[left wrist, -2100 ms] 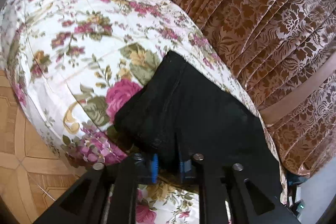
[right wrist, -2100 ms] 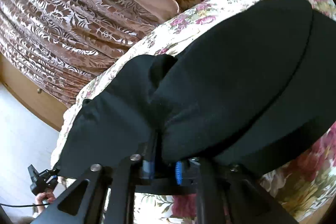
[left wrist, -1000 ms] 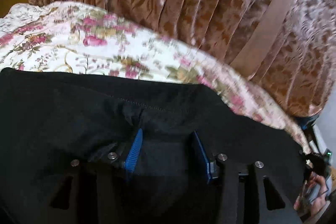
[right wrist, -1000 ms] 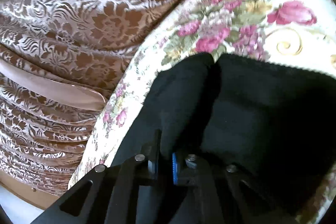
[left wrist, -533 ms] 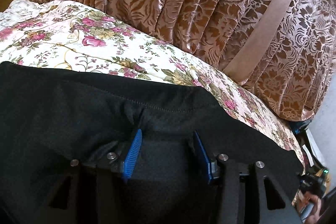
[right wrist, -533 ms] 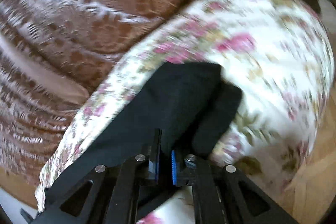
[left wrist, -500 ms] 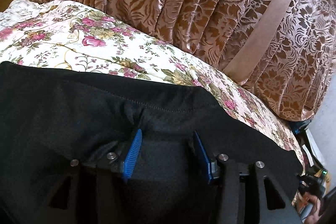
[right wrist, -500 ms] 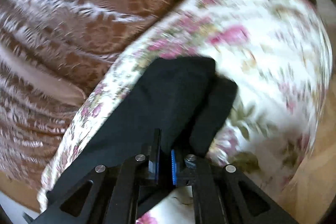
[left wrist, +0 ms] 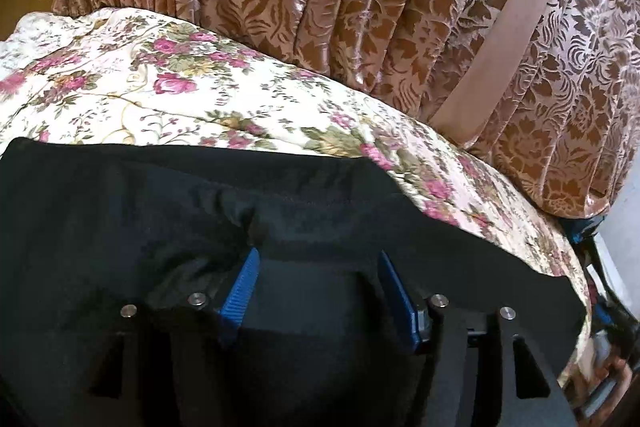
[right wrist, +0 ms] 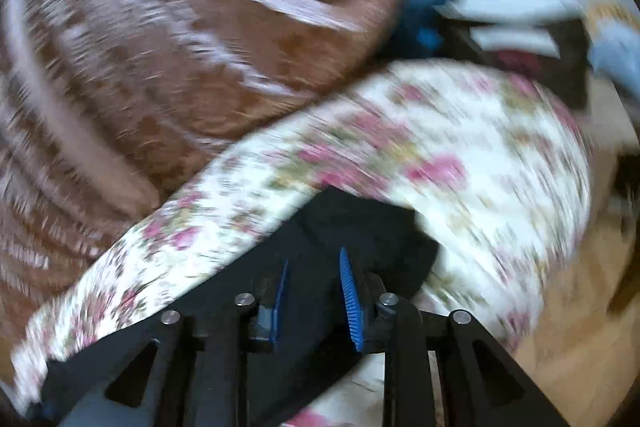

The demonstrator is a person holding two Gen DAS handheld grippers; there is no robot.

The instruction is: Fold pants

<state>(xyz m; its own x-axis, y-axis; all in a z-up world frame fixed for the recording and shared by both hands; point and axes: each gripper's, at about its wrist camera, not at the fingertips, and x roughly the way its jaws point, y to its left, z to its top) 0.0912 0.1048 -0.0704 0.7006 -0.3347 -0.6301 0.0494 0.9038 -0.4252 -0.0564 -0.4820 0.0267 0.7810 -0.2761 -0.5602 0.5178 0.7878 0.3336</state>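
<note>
Your left claw (left wrist: 316,279) is spreading its blue pads (left wrist: 240,291) over the black pants (left wrist: 120,211), which lie folded on the flowered bedspread (left wrist: 160,95) beside the patterned curtain (left wrist: 360,7), and no cloth looks pinched between them. Your right claw (right wrist: 314,287) is likewise opening, with the pants' end lying slack beneath its gap, though that view is too blurred to be sure nothing clings. If a pad drags on the fabric as you draw away, the top layer could shift and spoil the fold, or the end near the bed's edge could slide off.
</note>
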